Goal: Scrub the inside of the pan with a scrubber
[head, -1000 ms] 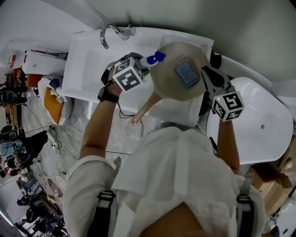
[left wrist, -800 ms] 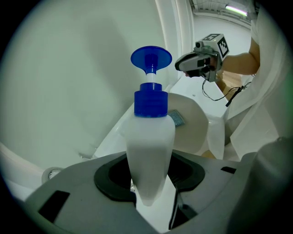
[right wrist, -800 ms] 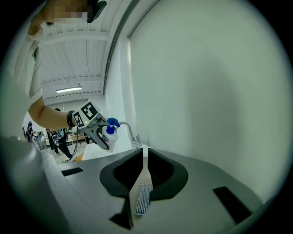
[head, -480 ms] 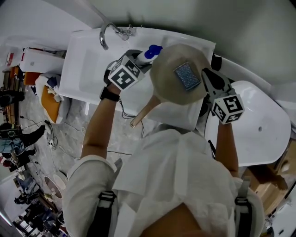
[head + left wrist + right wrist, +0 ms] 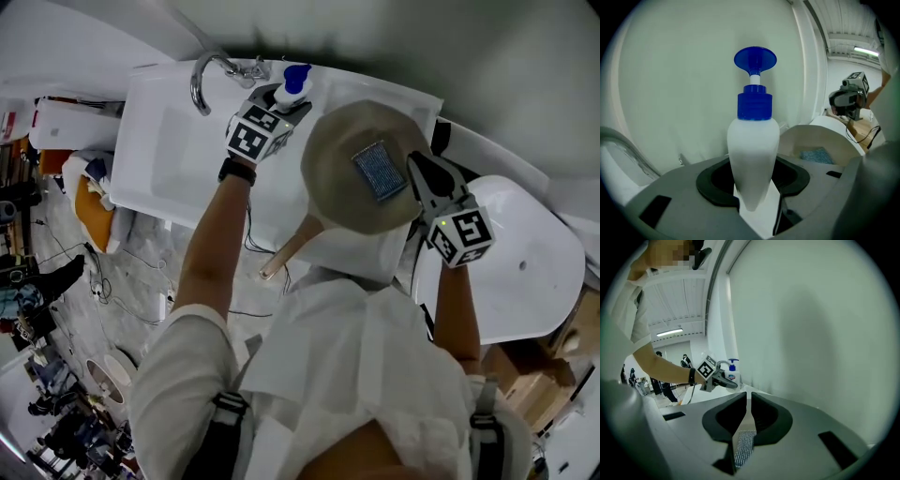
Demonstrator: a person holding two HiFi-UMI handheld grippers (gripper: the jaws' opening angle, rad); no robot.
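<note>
Nearest the head camera, a white shirt (image 5: 356, 337) is seen, with both arms stretched out ahead. Just past it, the pan's long pale handle (image 5: 286, 251) is pointed back toward the person, out over the front edge of the white sink unit (image 5: 169, 141).

On the right, the right gripper (image 5: 415, 161) is parked with its tips at the right rim of the pan (image 5: 337, 192). In its own view the jaws are pressed together, with only a thin pale slit left between them and a mesh-looking patch at the near end. Whether the rim is actually nipped can't be made out, tbh.

The pan itself is beige and round, set at the right end of the sink unit with its inside facing up. The scrubber (image 5: 380, 170), a small blue-grey mesh pad, is lying loose inside the pan, right of centre and just beside the right gripper's tips.

Further out on the left, the left gripper (image 5: 281, 103) is held over the back rim of the sink. A white pump bottle (image 5: 753, 145) with a blue cap is pinched upright between its jaws, clear of the pan. The curved chrome faucet (image 5: 208, 70) is just left of it, and a plain pale wall (image 5: 422, 47) is behind everything.
</note>
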